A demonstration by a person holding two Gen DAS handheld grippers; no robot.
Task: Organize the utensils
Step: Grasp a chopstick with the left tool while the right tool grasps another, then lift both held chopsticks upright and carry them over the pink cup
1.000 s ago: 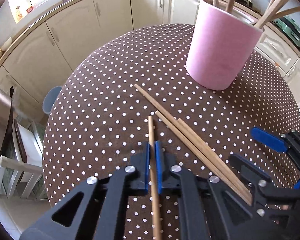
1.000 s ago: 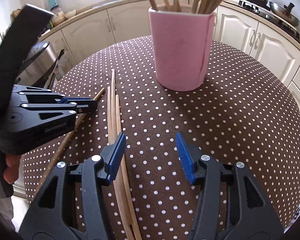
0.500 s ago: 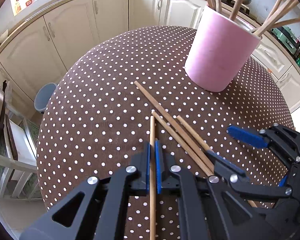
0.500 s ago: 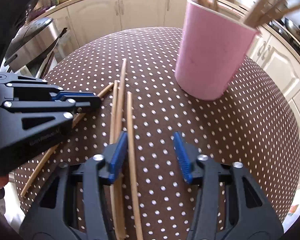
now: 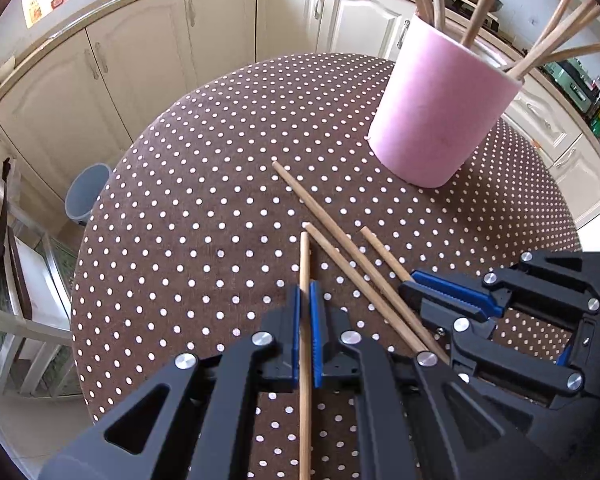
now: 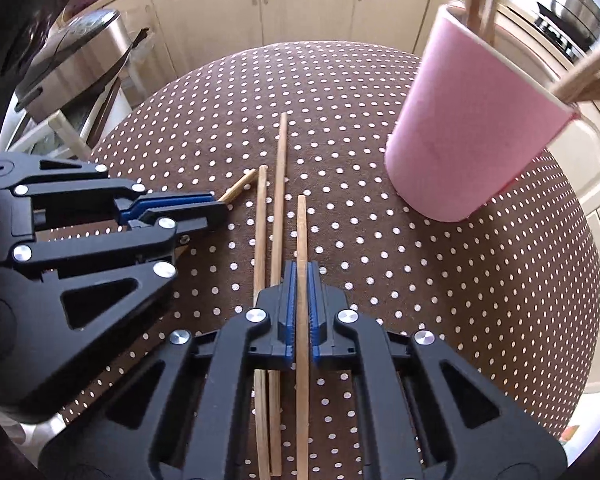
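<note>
- Left wrist view: the table [image 5: 188, 208] is the largest thing, round, under a brown cloth with white dots; cream cabinets [image 5: 148, 64] curve behind it.
- A pink cup [image 5: 440, 120] stands upright on the far right part of the table, and several wooden sticks lean out of its top.
- The left gripper [image 5: 305, 304] is at the bottom middle. Its blue pads are pressed onto one stick [image 5: 305, 264], which runs straight between them and points away from the camera.
- The right gripper [image 5: 452, 292] comes in from the right side, just beside the left one. Its fingers are closed on the short stick [image 5: 384, 254].
- Two more sticks [image 5: 340, 240] lie flat on the cloth between the two grippers, slanting toward the cup; the tip of the longer one is near the cup base but apart from it.
- Right wrist view: the right gripper [image 6: 299, 292] pinches a stick [image 6: 301, 232] between its blue pads, with no gap seen at either side.
- Just left of it two loose sticks [image 6: 278, 184] lie nearly parallel on the cloth, and they pass under the gripper body.
- The left gripper [image 6: 216, 206] is at the left, closed on its own stick [image 6: 240, 188], of which only the tip shows.
- The cup [image 6: 468, 136] is at the upper right here, well apart from both grippers.
- A steel bin [image 6: 72, 60] stands beyond the table edge at the left.
</note>
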